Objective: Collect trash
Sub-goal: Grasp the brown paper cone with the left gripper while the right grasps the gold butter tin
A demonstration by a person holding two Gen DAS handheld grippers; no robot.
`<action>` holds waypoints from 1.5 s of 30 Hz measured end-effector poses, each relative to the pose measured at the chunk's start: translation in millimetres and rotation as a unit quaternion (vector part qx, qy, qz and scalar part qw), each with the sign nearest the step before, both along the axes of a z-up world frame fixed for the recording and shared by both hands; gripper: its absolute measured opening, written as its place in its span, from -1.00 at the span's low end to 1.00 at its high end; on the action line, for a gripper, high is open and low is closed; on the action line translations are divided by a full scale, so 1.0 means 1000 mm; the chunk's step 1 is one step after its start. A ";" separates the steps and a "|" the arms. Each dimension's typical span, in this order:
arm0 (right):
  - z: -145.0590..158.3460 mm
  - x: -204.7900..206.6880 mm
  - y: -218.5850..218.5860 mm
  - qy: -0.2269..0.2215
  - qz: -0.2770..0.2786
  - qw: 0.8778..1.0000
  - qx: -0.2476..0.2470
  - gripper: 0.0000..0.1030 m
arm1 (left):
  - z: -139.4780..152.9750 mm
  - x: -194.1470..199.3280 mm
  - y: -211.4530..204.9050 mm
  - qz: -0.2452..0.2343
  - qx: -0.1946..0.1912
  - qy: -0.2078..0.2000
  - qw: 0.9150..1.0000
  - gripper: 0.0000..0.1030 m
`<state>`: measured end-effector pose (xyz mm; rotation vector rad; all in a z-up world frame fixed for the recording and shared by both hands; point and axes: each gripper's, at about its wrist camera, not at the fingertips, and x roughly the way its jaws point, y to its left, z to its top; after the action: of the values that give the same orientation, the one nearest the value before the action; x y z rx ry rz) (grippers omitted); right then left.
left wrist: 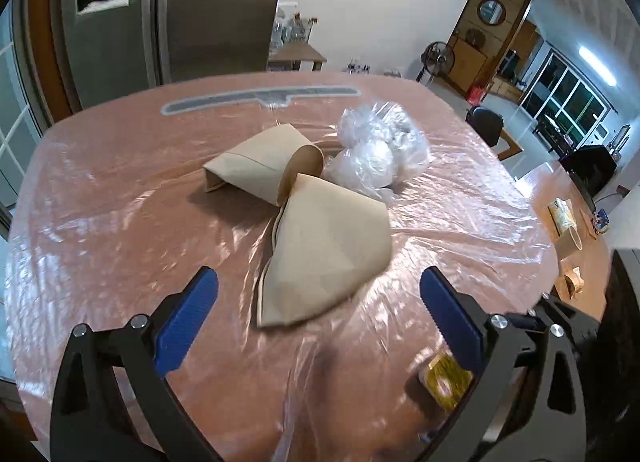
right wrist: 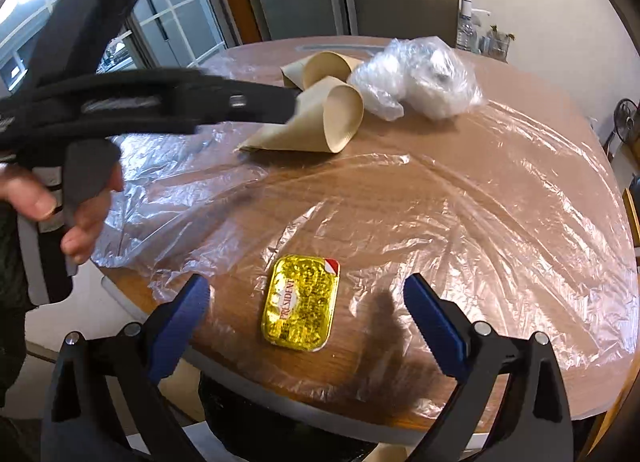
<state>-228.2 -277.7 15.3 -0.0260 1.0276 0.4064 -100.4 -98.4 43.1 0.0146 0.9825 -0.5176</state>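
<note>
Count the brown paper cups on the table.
2. A near paper cup lies flattened ahead of the left gripper. The far paper cup lies behind it, touching the crumpled plastic bag. None seem hidden.

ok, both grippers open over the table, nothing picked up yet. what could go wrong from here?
1. The gold butter packet lies flat near the table edge, between the right gripper fingers; a shallow pinch may slide it off.
2. Loose plastic sheet covers the table; fingers could snag it and drag everything.
3. The near paper cup in front of the left gripper is already crushed and touches the second cup; grabbing it may shift both.
</note>
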 end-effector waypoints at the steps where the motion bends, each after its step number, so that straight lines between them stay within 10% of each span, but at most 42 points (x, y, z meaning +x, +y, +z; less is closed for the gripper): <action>1: 0.000 0.001 0.001 0.001 -0.001 1.000 -0.002 0.85 | -0.002 0.003 -0.004 -0.003 0.003 0.004 1.000 0.96; 16: -0.009 -0.001 0.016 0.010 0.003 1.000 -0.017 0.50 | -0.023 0.020 -0.019 -0.020 0.022 0.025 0.999 0.82; 24: -0.009 0.001 0.018 0.001 0.006 0.999 -0.037 -0.28 | -0.028 0.020 -0.022 -0.025 0.029 0.024 0.999 0.52; 45: 0.007 0.011 0.002 -0.022 -0.016 0.998 -0.049 -0.32 | -0.012 -0.009 -0.008 -0.025 0.027 -0.005 0.999 0.43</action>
<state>-217.4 -275.8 22.2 -0.1066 1.0031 0.3244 -109.3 -106.6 31.3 0.0907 0.9883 -0.5354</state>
